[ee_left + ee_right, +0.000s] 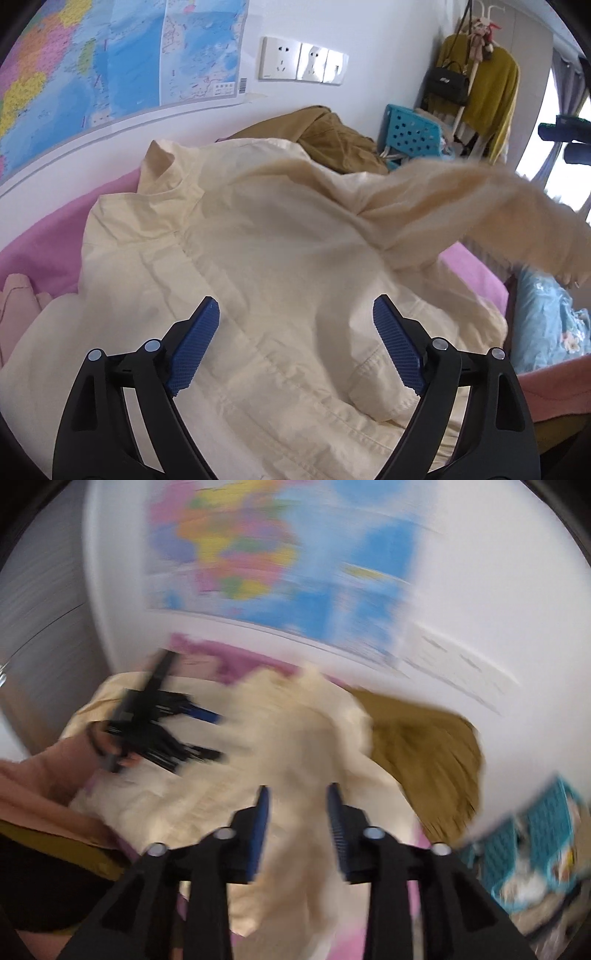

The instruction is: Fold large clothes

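A cream jacket (258, 240) lies spread on a pink sheet (55, 236), collar toward the wall. My left gripper (295, 314) hovers open and empty above its lower body. One sleeve (498, 206) is lifted and blurred at the right. In the blurred right wrist view the sleeve cloth (299, 775) hangs between the parted fingers of my right gripper (299, 794); whether they pinch it I cannot tell. The left gripper (207, 734) shows there, open over the jacket.
A brown garment (332, 136) lies behind the jacket by the wall. A teal basket (413, 133) and a coat rack with yellow clothes (487, 81) stand at the right. A pink garment (18, 295) lies at the left. A map (110, 55) covers the wall.
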A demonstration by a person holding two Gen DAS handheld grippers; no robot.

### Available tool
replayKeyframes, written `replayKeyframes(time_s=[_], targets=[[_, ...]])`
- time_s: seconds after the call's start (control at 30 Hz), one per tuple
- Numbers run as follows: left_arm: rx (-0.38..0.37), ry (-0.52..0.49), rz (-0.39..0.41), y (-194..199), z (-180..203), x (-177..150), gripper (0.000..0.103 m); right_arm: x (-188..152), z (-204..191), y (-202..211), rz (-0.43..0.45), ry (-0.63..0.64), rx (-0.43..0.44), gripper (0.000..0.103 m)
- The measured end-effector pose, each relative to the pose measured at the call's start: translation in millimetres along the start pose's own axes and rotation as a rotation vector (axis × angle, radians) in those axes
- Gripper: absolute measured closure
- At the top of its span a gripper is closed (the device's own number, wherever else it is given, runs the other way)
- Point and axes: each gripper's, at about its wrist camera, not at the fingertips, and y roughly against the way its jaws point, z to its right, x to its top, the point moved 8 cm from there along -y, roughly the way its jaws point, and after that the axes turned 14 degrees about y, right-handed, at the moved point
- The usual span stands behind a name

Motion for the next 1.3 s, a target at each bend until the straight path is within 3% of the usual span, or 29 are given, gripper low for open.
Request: replayKeyframes(time_s=[0.03,0.13,0.17,0.23,0.3,0.37,0.47,0.5,0.67,0.73,0.77,0.8,0.9,1.1,1.2,1.3], targets=[[-0.007,0.011,0.005,2,-1,0,0.016,16,-15,-5,0.010,0.049,0.035,0.069],[-0.019,0.034,0.009,7,-6,-5,0.016,36,-37,-26,0.010,0.132,0.063,0.048],[-0.018,0.040,0.010,9,-7,-7,0.016,37,-33,-31,0.009,0.118,0.056,0.041],[-0.026,0.054,0.011,15,-11,-13,0.016,23,-8,-43,0.004,0.034,0.048,0.038],[-0.027,0.060,0.012,21,-15,-18,0.016,-14,29,-56,-0.029,-0.122,0.025,0.025],[-0.031,0.059,0.014,26,-18,-22,0.015,-55,55,-65,-0.045,-0.260,0.015,0.025],[-0.039,0.053,0.019,31,-17,-24,0.014,-134,84,-72,-0.032,-0.554,0.087,0.025],[-0.041,0.052,0.019,32,-17,-24,0.014,-162,88,-72,0.005,-0.660,0.157,0.024],[-0.063,0.024,0.014,29,-5,-26,0.014,-230,74,-78,0.068,-0.837,0.273,0.022],[-0.072,0.013,0.006,26,1,-27,0.014,-240,62,-88,0.067,-0.864,0.333,0.031],[-0.074,0.009,0.001,24,3,-27,0.014,-238,54,-91,0.059,-0.849,0.350,0.058],[-0.075,0.002,-0.005,22,7,-28,0.014,-230,47,-91,0.053,-0.826,0.362,0.077],[-0.077,-0.009,-0.008,23,13,-29,0.014,-174,28,-69,0.066,-0.611,0.283,0.086],[-0.104,-0.015,0.038,43,16,-27,0.013,-33,-2,-32,0.137,-0.287,0.218,0.088],[-0.127,0.004,0.071,59,10,-24,0.012,32,-27,-53,0.119,-0.168,0.275,0.083],[-0.138,0.035,0.100,77,-2,-24,0.012,63,-43,-99,0.057,-0.122,0.325,0.072]])
